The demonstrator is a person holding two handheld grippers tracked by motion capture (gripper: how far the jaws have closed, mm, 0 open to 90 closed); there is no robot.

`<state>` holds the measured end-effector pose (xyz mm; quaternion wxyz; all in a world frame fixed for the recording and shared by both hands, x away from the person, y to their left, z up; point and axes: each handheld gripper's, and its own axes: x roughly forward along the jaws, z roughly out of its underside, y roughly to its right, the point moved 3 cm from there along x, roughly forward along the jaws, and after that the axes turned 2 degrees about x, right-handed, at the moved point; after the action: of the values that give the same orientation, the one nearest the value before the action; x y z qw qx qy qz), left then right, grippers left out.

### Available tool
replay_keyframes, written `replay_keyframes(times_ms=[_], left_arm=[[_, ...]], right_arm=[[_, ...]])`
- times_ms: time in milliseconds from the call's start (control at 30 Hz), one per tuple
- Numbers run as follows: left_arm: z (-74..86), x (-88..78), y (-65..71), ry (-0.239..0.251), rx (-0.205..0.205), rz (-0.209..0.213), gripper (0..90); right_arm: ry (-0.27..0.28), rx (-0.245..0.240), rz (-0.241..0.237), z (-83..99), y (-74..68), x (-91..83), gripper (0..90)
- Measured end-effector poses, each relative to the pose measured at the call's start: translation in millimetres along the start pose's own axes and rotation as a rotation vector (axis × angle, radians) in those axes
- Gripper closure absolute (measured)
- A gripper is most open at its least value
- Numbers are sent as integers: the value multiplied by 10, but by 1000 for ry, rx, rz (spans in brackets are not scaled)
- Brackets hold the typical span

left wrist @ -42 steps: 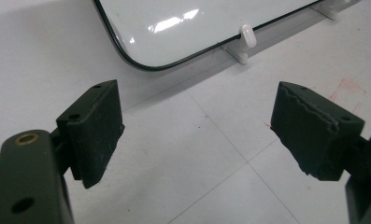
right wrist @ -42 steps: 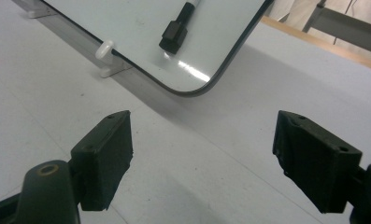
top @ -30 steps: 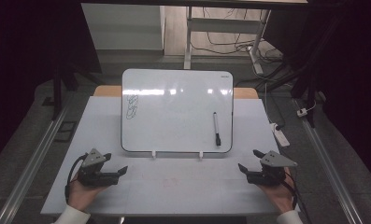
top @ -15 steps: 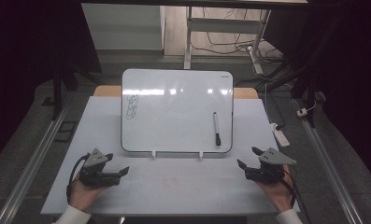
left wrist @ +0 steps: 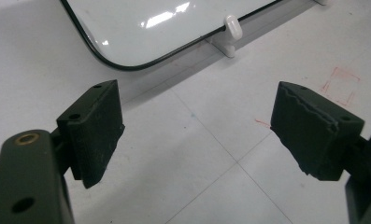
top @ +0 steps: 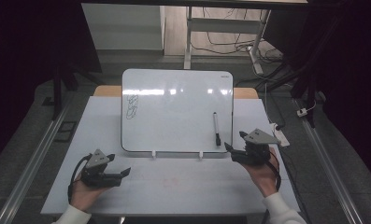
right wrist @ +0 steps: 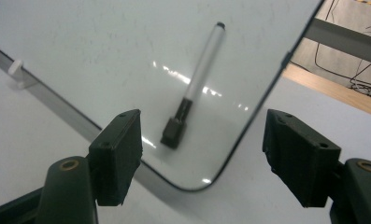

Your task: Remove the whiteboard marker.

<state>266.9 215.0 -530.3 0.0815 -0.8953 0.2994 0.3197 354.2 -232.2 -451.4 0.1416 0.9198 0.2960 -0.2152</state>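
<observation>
A whiteboard (top: 176,109) leans on the white tabletop, with a dark scribble (top: 132,106) at its left. A black-capped marker (top: 216,128) lies on its lower right part. My right gripper (top: 234,140) hovers just off the board's lower right corner. It is open; its jaws have just been closing a little with nothing between them. In the right gripper view the marker (right wrist: 195,86) lies on the board (right wrist: 103,46) beyond the open gripper (right wrist: 202,149). My left gripper (top: 117,175) rests open near the front left, its open gripper (left wrist: 197,126) over bare table below the board's corner (left wrist: 150,23).
White clips (left wrist: 233,28) prop the board's lower edge. Faint red marks (left wrist: 339,84) are on the white table surface (top: 183,186). A power strip (top: 279,135) lies at the right table edge. A wooden edge (right wrist: 328,86) shows behind; a desk frame and cables stand beyond.
My right gripper has risen and moved forward to the whiteboard's lower right corner, near the marker. The left gripper has stayed put.
</observation>
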Motion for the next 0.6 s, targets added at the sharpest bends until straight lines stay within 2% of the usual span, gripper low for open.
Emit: replay_keyframes(times_ms=[300,600], left_arm=[[2,21,0,-4,15,6,175],[16,28,-8,-3,20,10,173]], right_arm=[[-33,33,49,-286,-59,342,324],[-52,38,103,-431,-85,574,405]])
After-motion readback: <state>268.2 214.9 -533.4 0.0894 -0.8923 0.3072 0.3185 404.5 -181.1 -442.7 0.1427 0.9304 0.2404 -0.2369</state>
